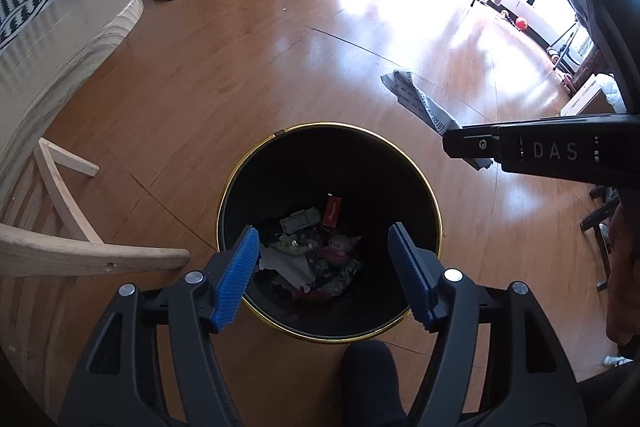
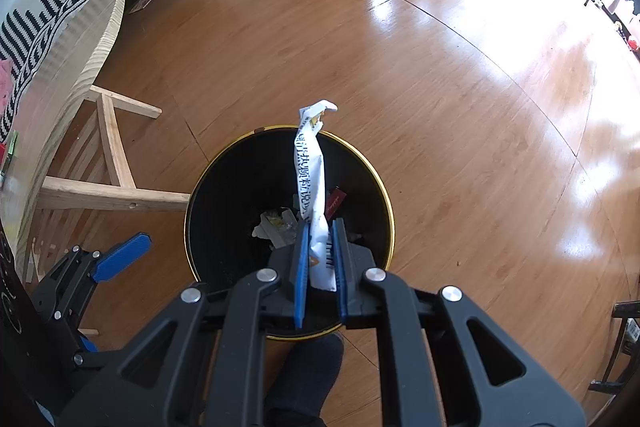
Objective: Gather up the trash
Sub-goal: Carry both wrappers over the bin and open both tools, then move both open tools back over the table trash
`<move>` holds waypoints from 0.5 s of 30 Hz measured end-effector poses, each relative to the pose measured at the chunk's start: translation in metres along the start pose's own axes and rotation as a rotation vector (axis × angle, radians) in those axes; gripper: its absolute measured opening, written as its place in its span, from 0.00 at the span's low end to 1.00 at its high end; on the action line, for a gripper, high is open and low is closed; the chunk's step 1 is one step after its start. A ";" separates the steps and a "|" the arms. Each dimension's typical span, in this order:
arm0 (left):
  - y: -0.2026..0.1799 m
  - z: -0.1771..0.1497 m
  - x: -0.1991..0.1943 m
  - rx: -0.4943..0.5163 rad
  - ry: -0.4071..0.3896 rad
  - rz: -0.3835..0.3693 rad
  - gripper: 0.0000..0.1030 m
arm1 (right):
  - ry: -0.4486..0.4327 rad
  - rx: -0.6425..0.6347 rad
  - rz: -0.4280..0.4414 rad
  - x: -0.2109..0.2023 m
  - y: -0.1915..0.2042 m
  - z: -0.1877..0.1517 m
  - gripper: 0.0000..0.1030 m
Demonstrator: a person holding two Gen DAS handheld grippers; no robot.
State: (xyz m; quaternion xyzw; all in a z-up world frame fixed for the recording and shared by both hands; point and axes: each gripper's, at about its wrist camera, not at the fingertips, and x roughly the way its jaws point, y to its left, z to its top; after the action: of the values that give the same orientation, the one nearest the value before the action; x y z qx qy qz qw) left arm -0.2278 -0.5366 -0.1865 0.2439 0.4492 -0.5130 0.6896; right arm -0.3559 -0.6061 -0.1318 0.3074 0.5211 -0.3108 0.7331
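Trash wrapper (image 2: 310, 183), a crumpled white printed packet, stands pinched by its lower end in the right hand-held gripper (image 2: 320, 259), just over the black bin (image 2: 208, 187) on the floor. It looks light, soft and crinkly, likely slippery, so a firm pinch on the flat end suits it. The left hand-held gripper (image 1: 324, 271) hangs spread and empty above the bin's litter. Beyond, a wooden chair (image 2: 108, 187) stands left.

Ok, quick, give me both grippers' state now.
Left gripper: open, empty, above the trash bin.
Right gripper: shut on the white wrapper.
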 end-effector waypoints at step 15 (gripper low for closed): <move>0.017 -0.001 -0.016 -0.025 -0.020 0.028 0.69 | -0.042 0.003 0.039 -0.009 0.012 0.006 0.78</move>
State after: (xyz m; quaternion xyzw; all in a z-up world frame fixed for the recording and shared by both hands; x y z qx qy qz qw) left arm -0.2138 -0.5219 -0.1751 0.2362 0.4453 -0.5002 0.7041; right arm -0.3457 -0.6020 -0.1197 0.3119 0.4990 -0.3034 0.7495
